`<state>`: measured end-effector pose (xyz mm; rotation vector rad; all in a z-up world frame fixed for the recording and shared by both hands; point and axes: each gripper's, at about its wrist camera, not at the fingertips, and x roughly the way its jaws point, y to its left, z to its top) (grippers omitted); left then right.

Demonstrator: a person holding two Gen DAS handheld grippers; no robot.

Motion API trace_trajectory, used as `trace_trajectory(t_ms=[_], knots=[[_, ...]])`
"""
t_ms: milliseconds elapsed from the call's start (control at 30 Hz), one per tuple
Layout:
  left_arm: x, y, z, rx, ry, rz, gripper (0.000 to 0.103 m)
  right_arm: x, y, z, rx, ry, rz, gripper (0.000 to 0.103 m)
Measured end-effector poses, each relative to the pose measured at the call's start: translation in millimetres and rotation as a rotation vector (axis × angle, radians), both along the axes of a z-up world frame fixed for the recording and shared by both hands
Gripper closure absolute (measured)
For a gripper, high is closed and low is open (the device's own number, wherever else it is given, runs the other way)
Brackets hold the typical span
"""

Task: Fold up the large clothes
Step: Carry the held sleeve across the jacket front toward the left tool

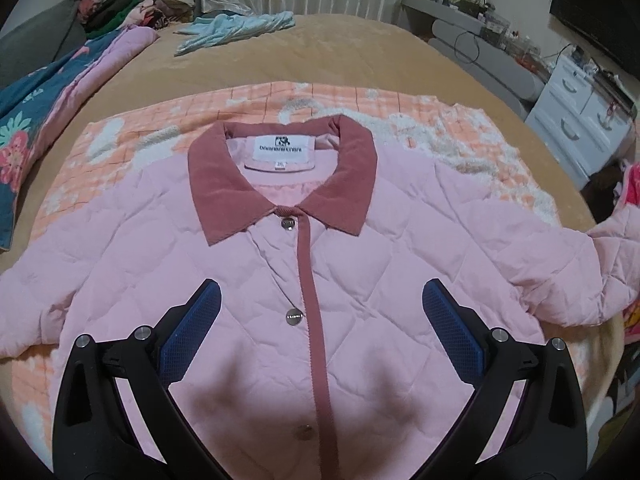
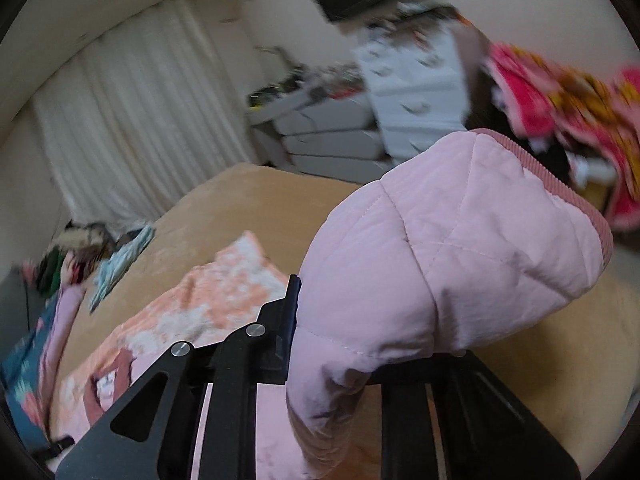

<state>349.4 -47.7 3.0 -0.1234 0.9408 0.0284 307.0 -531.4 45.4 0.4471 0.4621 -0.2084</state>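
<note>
Your right claw (image 2: 336,344) pinches the pink sleeve (image 2: 452,248). Carry it slowly across the jacket (image 1: 248,280). Your left claw (image 1: 320,300) is spread wide, holding nothing.

the left claw (image 1: 320,320) points steeply down, its blue pads (image 1: 196,328) spread wide with nothing pinched. the right claw (image 2: 340,320) is clamped on a pink sleeve (image 2: 440,240), apparently lifted and rolled sideways.
</note>
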Motion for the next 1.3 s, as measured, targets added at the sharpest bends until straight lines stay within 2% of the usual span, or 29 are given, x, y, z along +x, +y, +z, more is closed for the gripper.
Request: trace_trajectory(t_ms=[167, 300, 767, 1067, 1300], knots=[[-6, 15, 16, -0.017, -0.03, 0.014, 0.008, 6, 43, 31, -0.112, -0.037, 0.084, 0.086], [-12, 27, 26, -0.016, -0.048, 0.02, 0.008, 13, 72, 49, -0.132, -0.052, 0.136, 0.086], [-31, 76, 45, -0.087, -0.088, 0.049, 0.008, 17, 161, 105, -0.23, -0.113, 0.271, 0.087], [-44, 114, 55, -0.114, -0.113, 0.085, 0.008, 15, 217, 124, -0.258, -0.148, 0.36, 0.087], [-52, 144, 58, -0.137, -0.129, 0.125, 0.008, 16, 260, 119, -0.264, -0.147, 0.435, 0.087]])
